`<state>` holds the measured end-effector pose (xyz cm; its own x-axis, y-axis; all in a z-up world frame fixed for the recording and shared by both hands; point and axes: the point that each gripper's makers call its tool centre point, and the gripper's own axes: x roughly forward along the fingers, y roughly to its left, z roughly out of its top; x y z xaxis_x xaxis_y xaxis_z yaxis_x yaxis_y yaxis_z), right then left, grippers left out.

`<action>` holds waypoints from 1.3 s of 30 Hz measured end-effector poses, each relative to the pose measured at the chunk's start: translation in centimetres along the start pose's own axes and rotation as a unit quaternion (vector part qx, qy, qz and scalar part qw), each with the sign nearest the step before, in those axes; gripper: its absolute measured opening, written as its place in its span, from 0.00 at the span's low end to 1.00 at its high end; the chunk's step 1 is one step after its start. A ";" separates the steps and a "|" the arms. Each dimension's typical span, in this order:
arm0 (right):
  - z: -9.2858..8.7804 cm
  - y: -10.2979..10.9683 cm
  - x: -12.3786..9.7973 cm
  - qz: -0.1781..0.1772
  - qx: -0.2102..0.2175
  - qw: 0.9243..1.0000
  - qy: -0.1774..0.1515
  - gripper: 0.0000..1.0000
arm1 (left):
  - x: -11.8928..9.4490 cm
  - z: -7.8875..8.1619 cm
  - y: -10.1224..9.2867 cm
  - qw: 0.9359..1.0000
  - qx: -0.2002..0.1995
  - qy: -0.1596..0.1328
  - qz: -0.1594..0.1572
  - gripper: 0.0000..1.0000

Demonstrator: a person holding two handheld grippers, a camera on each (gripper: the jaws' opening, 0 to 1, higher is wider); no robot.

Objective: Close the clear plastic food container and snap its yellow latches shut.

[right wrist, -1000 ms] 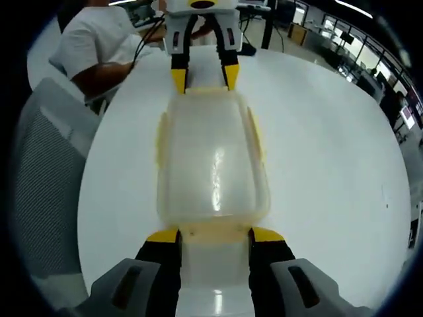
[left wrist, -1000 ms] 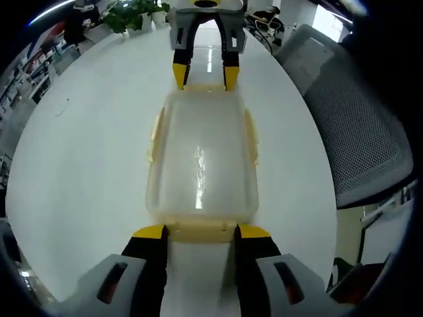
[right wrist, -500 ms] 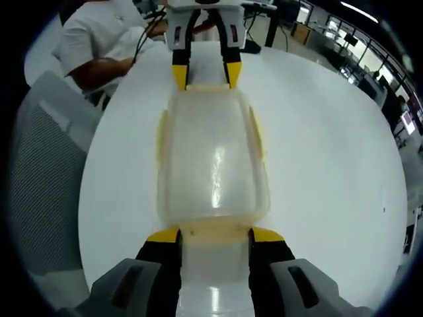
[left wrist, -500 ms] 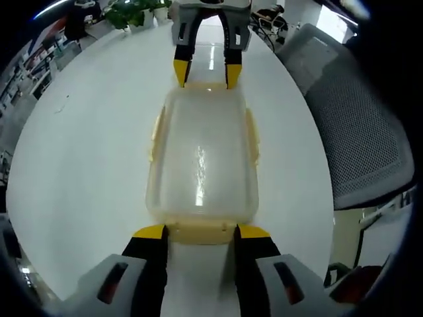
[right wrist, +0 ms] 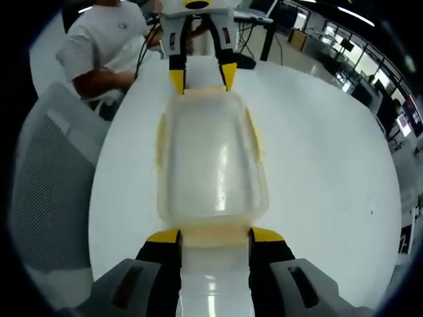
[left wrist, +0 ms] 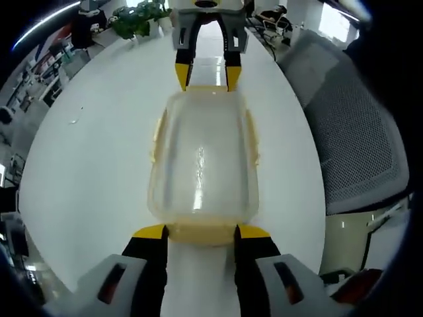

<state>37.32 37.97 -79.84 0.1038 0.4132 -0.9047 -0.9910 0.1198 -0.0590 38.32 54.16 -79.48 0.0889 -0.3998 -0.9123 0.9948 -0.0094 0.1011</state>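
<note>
The clear plastic container [left wrist: 201, 158] with its lid on stretches lengthwise between both grippers over the white table [left wrist: 86, 165]. Yellow side latches [left wrist: 157, 135] lie along its long edges. My left gripper [left wrist: 201, 231] is shut on the near yellow end latch [left wrist: 201, 236], its jaws flanking it. At the far end the right gripper [left wrist: 206, 76] clasps the opposite end. In the right gripper view the same container [right wrist: 211, 165] runs away from my right gripper [right wrist: 215, 236], shut on its end latch [right wrist: 215, 240], and the left gripper [right wrist: 200, 78] holds the far end.
A grey mesh chair [left wrist: 350, 132] stands by the table's edge, also seen as the chair [right wrist: 46, 191] at left. A person in a white shirt [right wrist: 106, 46] sits beyond the table. Potted plants [left wrist: 135, 16] stand at the far end. Bare table [right wrist: 330, 172] spreads on both sides.
Both views have pulled back from the table, which looks smaller with more of its edge showing. The container keeps the same place between the jaws at both ends.
</note>
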 end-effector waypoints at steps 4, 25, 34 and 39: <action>0.1 -0.7 -0.8 -0.008 -0.004 1.000 0.001 0.38 | -0.7 0.6 0.8 1.000 0.004 0.003 0.012 0.38; 0.0 -0.8 -3.1 0.001 0.000 1.000 0.001 0.38 | -2.0 2.2 0.6 1.000 -0.008 0.008 0.008 0.38; -0.7 -0.8 -3.5 0.009 -0.011 1.000 0.000 0.38 | -1.8 3.1 0.4 1.000 -0.016 0.008 0.006 0.38; -0.9 -1.2 -4.2 0.006 -0.006 1.000 -0.007 0.38 | -2.1 3.7 0.8 1.000 -0.014 0.011 0.008 0.38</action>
<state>37.98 35.26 -76.38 0.0925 0.4270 -0.8995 -0.9932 0.1043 -0.0526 38.74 51.60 -75.98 0.1058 -0.3792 -0.9192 0.9942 0.0237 0.1047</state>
